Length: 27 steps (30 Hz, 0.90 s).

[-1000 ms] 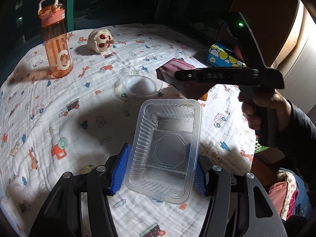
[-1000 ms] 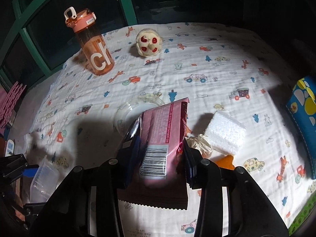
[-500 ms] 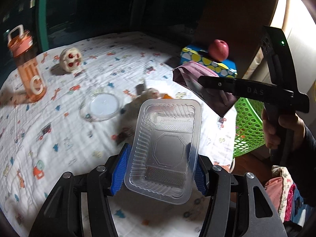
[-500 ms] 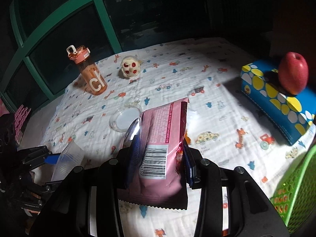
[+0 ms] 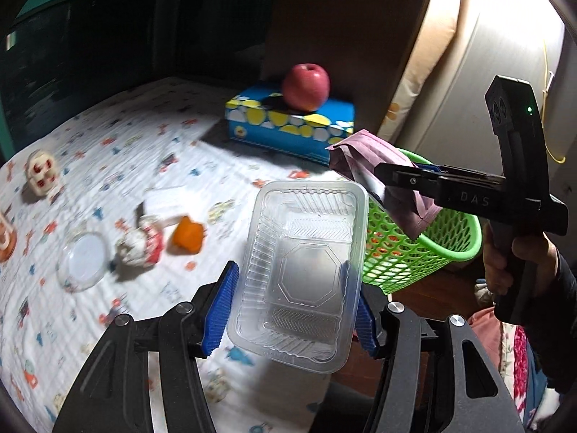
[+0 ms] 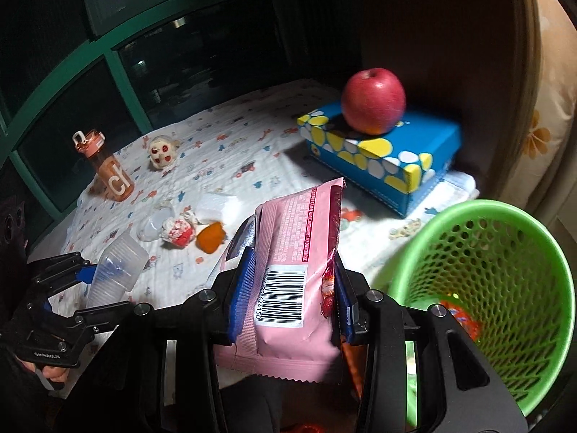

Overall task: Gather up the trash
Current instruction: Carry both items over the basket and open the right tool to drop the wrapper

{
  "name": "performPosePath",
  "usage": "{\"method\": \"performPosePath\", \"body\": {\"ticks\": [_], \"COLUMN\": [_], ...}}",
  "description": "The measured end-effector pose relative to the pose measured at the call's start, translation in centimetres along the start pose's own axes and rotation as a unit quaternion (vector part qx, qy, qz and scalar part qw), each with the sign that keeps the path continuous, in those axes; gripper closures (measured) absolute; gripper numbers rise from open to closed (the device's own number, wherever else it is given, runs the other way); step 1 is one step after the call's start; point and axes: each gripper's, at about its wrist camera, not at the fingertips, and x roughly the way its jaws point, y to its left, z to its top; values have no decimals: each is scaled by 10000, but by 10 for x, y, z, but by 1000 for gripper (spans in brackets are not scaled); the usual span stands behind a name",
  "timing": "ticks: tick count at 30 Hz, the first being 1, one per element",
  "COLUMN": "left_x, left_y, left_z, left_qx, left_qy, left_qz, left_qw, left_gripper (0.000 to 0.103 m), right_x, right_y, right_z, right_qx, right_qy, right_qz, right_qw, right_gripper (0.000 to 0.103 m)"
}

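- Printed cloth (image 6: pixel 223 137) is covering the table, with dark windows behind.
- Left to right, a clear tray (image 5: pixel 306 274) is being pinched by the left gripper (image 5: pixel 292 306), and a pink wrapper (image 6: pixel 299 270) by the right gripper (image 6: pixel 292 296).
- Both are best being carried over the green basket (image 6: pixel 505 223) before being released.
- Crumpled paper (image 6: pixel 178 229) and an orange scrap (image 6: pixel 211 238) are still lying on the cloth; the blue box (image 6: pixel 382 158) with an apple (image 6: pixel 373 101) is standing near the basket.
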Motion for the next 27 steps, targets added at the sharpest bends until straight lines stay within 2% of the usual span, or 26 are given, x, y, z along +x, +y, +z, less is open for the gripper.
{"method": "performPosePath", "body": {"ticks": [5, 19, 27], "left_x": [18, 56, 76], "left_y": [-31, -93, -131], "left_z": [18, 54, 72], "left_qx": [228, 743, 976], "left_qy": [63, 209, 258], "left_qz": [-192, -426, -634], "left_qw": [9995, 9961, 9929], "left_gripper": [47, 47, 47], "right_x": [-17, -41, -58], "right_y": [-37, -121, -153], "right_z": [-9, -33, -45], "right_qx": [264, 882, 1170], "right_qy": [-52, -34, -121], "right_qz": [-278, -972, -1195], "right_qw": [9993, 9913, 9858], "right_gripper": [63, 60, 44]}}
